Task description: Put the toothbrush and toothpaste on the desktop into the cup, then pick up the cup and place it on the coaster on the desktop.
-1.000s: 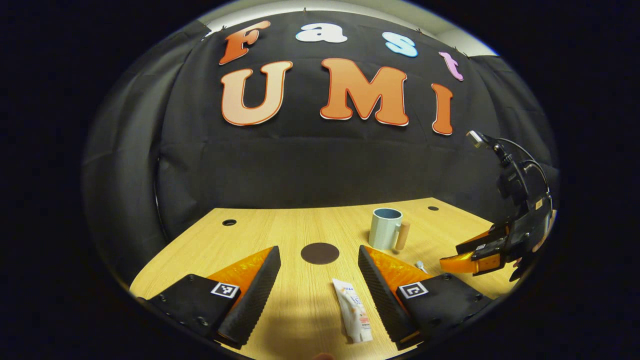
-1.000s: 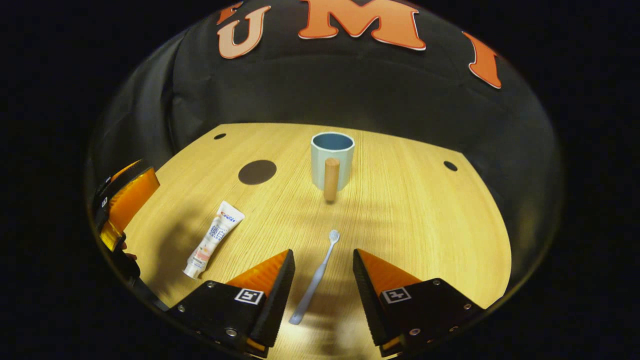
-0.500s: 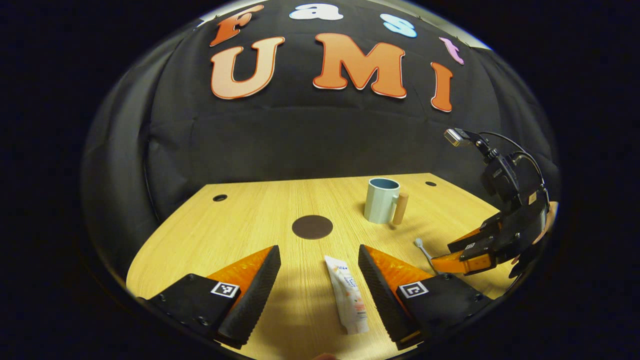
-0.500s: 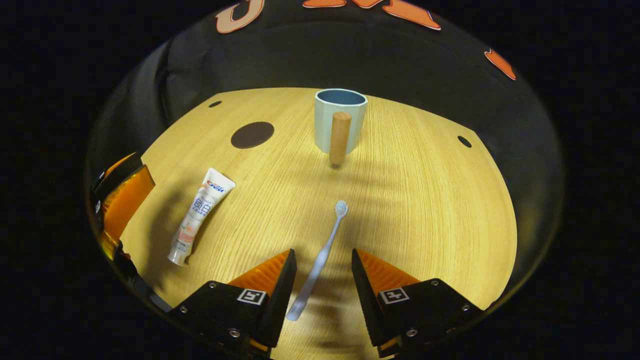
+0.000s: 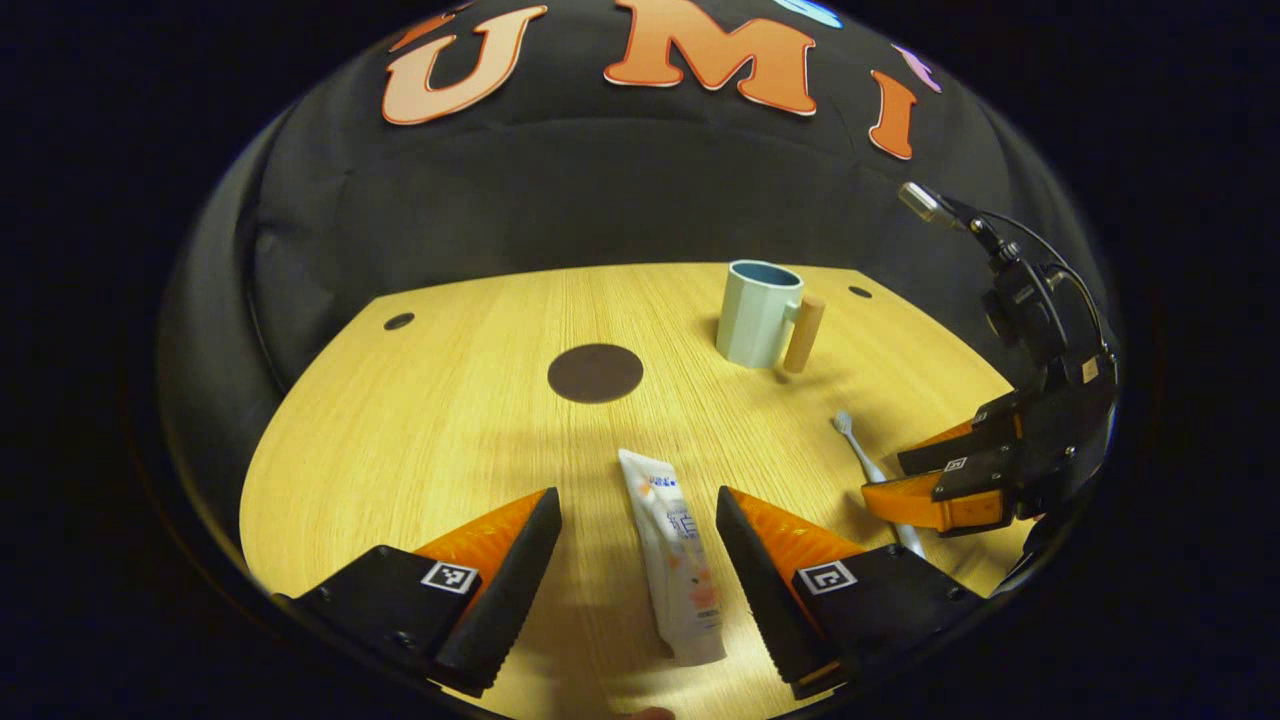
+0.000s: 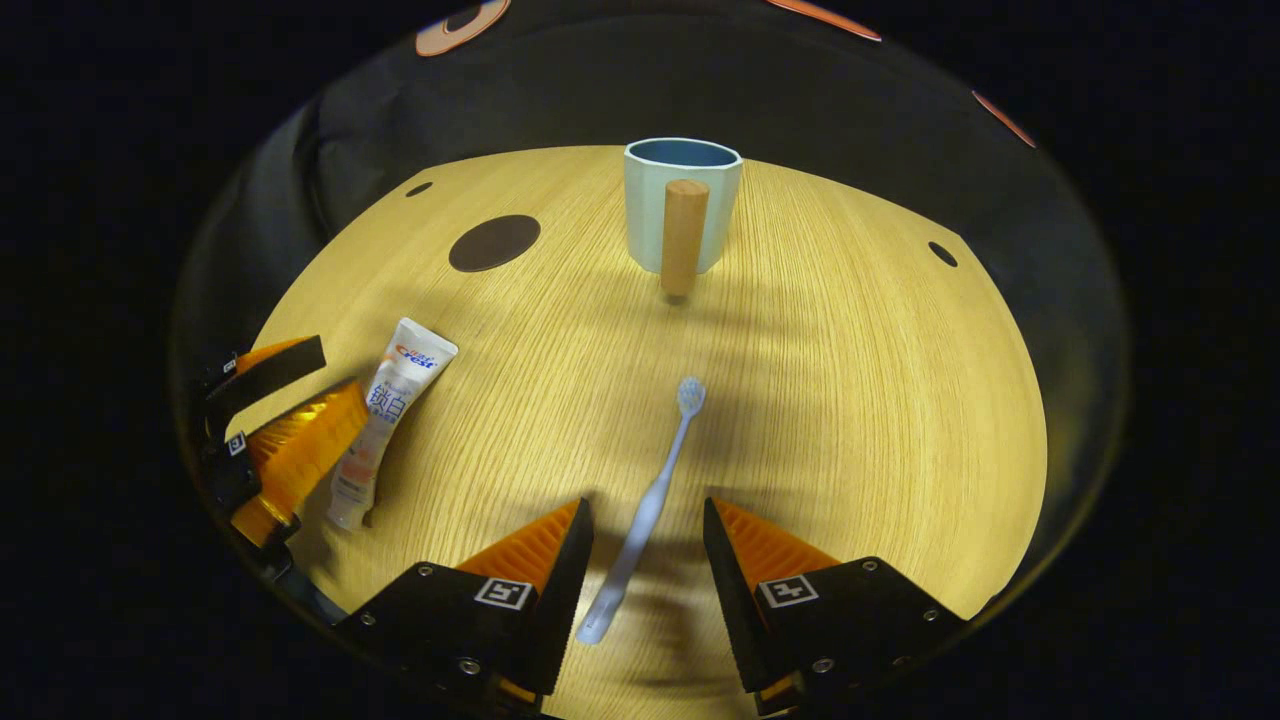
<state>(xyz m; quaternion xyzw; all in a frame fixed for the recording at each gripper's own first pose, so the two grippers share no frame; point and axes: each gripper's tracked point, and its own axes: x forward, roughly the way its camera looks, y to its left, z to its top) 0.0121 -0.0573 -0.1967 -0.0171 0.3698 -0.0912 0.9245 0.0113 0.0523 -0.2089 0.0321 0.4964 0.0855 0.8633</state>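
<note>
Now both grippers' jaws are held apart, the toothpaste (image 5: 672, 555) and toothbrush (image 6: 645, 510) lying flat on the counter (image 6: 850, 400) between them, so either could be pushed aside if closed on off-centre.

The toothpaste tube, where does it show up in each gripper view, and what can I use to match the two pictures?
Left gripper view: the toothpaste tube lies low at centre on the desktop, between that gripper's own open jaws.
Right gripper view: the toothpaste tube lies at lower left, beside the other gripper.
Shared landmark: the cup with its wooden handle, standing farther back in both.
</note>
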